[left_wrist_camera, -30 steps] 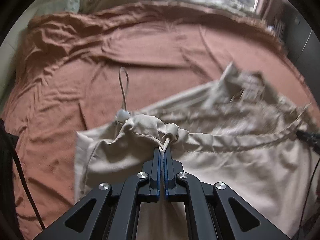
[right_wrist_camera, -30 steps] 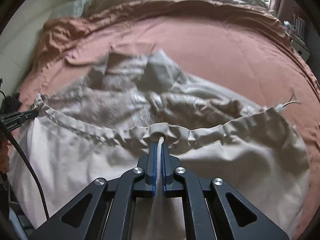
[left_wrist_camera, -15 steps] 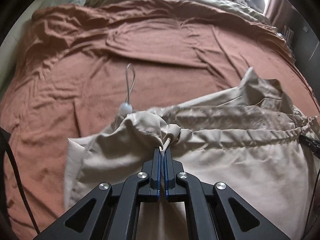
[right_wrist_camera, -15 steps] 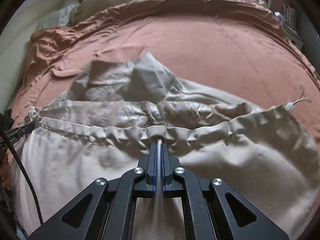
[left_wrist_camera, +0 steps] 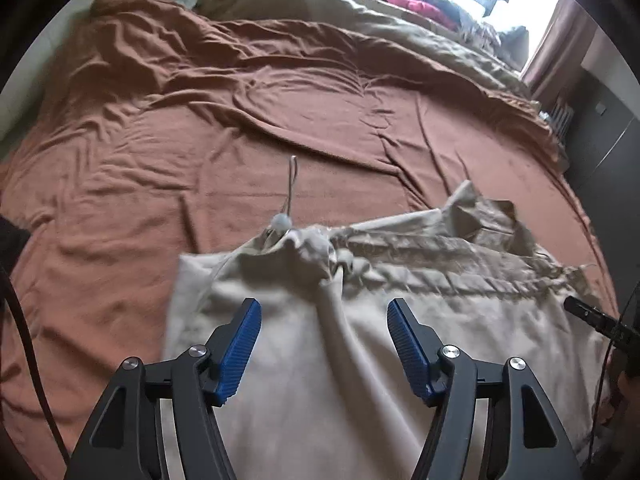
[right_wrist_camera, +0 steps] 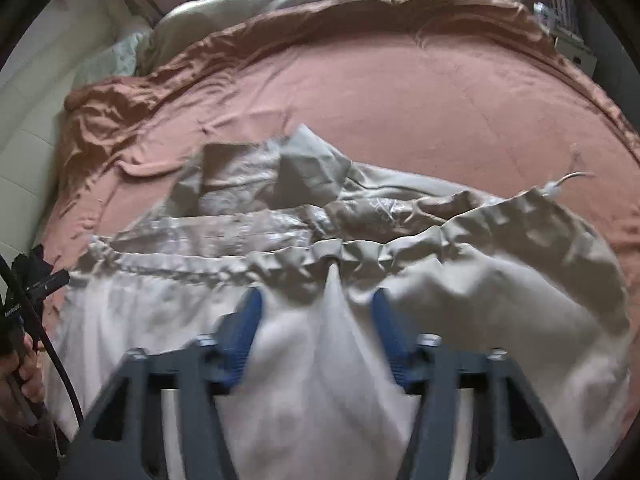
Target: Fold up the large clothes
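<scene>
A beige garment [left_wrist_camera: 360,360] with a gathered drawstring hem lies on the brown bedspread [left_wrist_camera: 240,120], its upper part folded back over the lower. A white cord with a toggle [left_wrist_camera: 281,222] trails from its corner. My left gripper [left_wrist_camera: 324,310] hovers just short of the hem with its jaws opening; a ridge of cloth runs between the blue pads untouched. In the right wrist view the same garment [right_wrist_camera: 480,280] fills the foreground. My right gripper [right_wrist_camera: 316,300], blurred, has its jaws opening around a peak of the hem, and the pads stand clear of it.
The brown bedspread [right_wrist_camera: 400,100] spreads wide beyond the garment. Olive bedding [left_wrist_camera: 360,12] and pillows are heaped at the far end by a bright window. A black cable [left_wrist_camera: 20,320] hangs at the left. A person's hand [right_wrist_camera: 24,368] shows at the right wrist view's left edge.
Both grippers, shut on the drawstring hem before, have let go and opened. The hem has dropped onto the lower layer, and both grippers have pulled back a little.
</scene>
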### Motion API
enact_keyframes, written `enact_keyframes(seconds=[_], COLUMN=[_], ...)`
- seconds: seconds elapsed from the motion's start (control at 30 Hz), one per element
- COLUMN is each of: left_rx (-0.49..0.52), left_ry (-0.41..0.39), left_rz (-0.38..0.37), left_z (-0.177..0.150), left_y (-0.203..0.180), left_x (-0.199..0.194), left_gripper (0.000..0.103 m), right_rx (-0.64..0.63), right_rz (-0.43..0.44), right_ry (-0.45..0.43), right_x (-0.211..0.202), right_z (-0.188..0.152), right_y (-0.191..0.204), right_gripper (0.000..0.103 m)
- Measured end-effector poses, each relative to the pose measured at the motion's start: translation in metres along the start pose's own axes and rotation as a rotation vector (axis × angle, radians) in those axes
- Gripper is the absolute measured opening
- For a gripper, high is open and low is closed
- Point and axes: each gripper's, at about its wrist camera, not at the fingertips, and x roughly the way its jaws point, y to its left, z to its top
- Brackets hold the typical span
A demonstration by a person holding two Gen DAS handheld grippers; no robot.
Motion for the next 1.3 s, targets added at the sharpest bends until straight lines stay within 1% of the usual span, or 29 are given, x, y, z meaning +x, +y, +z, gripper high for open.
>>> enact_keyframes(seconds=[0.07, 0.17, 0.27, 0.37, 0.57, 0.77, 0.83, 1.03, 1.13, 1.23, 1.3], left_rx=[-0.018, -0.063, -0.100, -0.141, -0.219, -0.261, -0.277, -0.315, -0.349, -0.395, -0.404], left_ry=[-0.008, -0.016, -0.022, -0.034, -0.056, -0.071, -0.079, -0.090, -0.098, -0.113, -0.121], left_rz=[-0.007, -0.012, -0.017, -0.006, -0.007, -0.015, -0.028, -0.068, -0.079, -0.107, -0.120], left_z=[-0.013, -0.035, -0.056, -0.083, -0.127, -0.163, -0.175, -0.208, -0.219, -0.227, -0.230], left_y=[0.007, 0.020, 0.033, 0.047, 0.072, 0.089, 0.094, 0.109, 0.120, 0.128, 0.128], left_x=[-0.016, -0.037, -0.054, -0.073, -0.099, -0.119, -0.125, -0.137, -0.141, -0.144, -0.145], left_gripper=[0.067, 0.067, 0.067, 0.067, 0.067, 0.067, 0.067, 0.067, 0.067, 0.067, 0.067], right_rx=[-0.016, -0.038, -0.049, -0.058, -0.097, -0.147, -0.152, -0.193, -0.169, -0.170, -0.181], right_rz=[0.013, 0.009, 0.029, 0.039, 0.049, 0.052, 0.059, 0.044, 0.050, 0.022, 0.019], right_ry=[-0.003, -0.017, -0.008, 0.007, 0.040, 0.042, 0.043, 0.039, 0.054, 0.065, 0.087], right_x=[-0.012, -0.031, -0.047, -0.058, -0.078, -0.108, -0.117, -0.137, -0.141, -0.138, -0.132], right_z=[-0.003, -0.015, -0.030, -0.044, -0.071, -0.098, -0.108, -0.136, -0.151, -0.164, -0.171], right_y=[0.009, 0.019, 0.028, 0.034, 0.048, 0.069, 0.073, 0.085, 0.085, 0.087, 0.091], right_gripper=[0.057, 0.057, 0.057, 0.057, 0.057, 0.057, 0.057, 0.057, 0.052, 0.052, 0.052])
